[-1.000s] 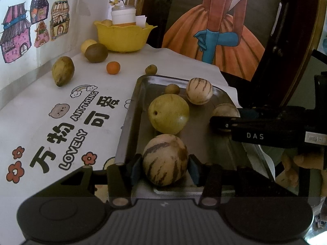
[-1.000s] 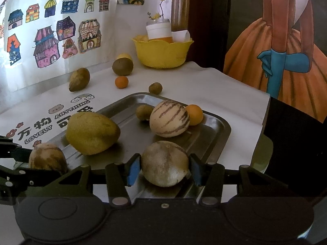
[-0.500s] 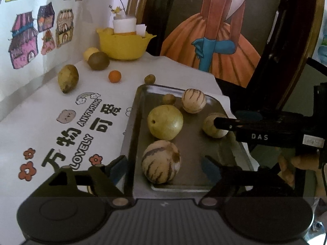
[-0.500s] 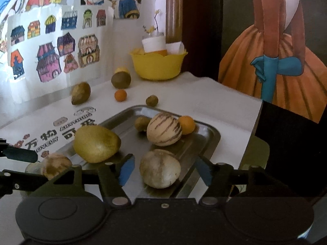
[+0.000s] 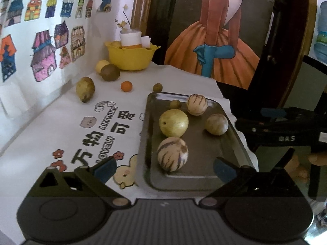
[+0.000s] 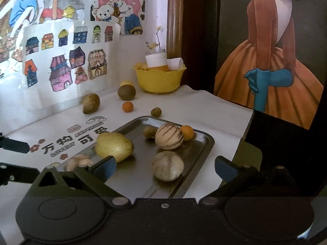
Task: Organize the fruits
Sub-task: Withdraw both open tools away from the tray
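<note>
Both jaws now stand wide apart, having let go: your left gripper left its striped melon at the metal tray's 6 o'clock end. Your right gripper dropped a pale melon on the tray too (five loose fruits wait around 11 o'clock).

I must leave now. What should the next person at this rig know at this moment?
Left gripper: open, empty, above the near end of the metal tray.
Right gripper: open, empty, at the tray's side.
Done: six fruits lie in the tray, among them two striped melons, a yellow-green fruit and a small orange.
Left: five fruits on the tablecloth, such as the orange ball and the brown fruit beside the yellow bowl.
</note>
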### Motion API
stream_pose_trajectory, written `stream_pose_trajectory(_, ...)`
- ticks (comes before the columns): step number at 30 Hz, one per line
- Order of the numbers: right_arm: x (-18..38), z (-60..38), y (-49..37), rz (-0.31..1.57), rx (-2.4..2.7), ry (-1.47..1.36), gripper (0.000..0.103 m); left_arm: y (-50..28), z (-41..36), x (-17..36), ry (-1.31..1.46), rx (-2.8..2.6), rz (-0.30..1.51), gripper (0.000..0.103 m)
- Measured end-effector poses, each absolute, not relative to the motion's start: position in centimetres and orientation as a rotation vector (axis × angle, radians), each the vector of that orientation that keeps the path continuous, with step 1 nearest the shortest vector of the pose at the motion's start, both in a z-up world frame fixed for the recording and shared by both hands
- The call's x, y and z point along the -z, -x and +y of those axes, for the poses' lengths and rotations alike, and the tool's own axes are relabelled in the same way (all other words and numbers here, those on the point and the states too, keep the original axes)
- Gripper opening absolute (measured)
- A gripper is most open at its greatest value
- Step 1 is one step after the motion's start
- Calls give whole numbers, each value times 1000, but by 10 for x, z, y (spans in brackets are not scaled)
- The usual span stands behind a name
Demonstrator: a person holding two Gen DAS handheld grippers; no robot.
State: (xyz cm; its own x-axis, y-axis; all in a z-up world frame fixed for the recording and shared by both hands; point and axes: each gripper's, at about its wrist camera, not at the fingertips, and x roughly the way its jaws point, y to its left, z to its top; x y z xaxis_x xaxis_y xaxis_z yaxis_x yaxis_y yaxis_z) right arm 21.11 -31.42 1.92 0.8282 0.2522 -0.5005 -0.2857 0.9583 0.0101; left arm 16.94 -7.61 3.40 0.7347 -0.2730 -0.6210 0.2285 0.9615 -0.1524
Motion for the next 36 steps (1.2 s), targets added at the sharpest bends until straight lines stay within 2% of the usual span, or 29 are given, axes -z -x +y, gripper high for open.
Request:
stream_pose_trajectory(14, -16, -292, -134, 676, -285, 116, 102, -134, -42, -35, 19, 261, 758, 103)
stream_pose_trajectory(23, -17, -260, -111, 788, -340, 47, 102, -123, -13, -45, 16, 243, 791, 103)
stream_pose_trajectory(28, -33, -233, -113, 840, -460, 36, 102, -127, 8, -54, -16, 201, 806, 103)
stream_pose_trajectory(36, -78, -190, -144, 819, -577, 149, 102, -146, 34, -56, -75, 96, 835, 103)
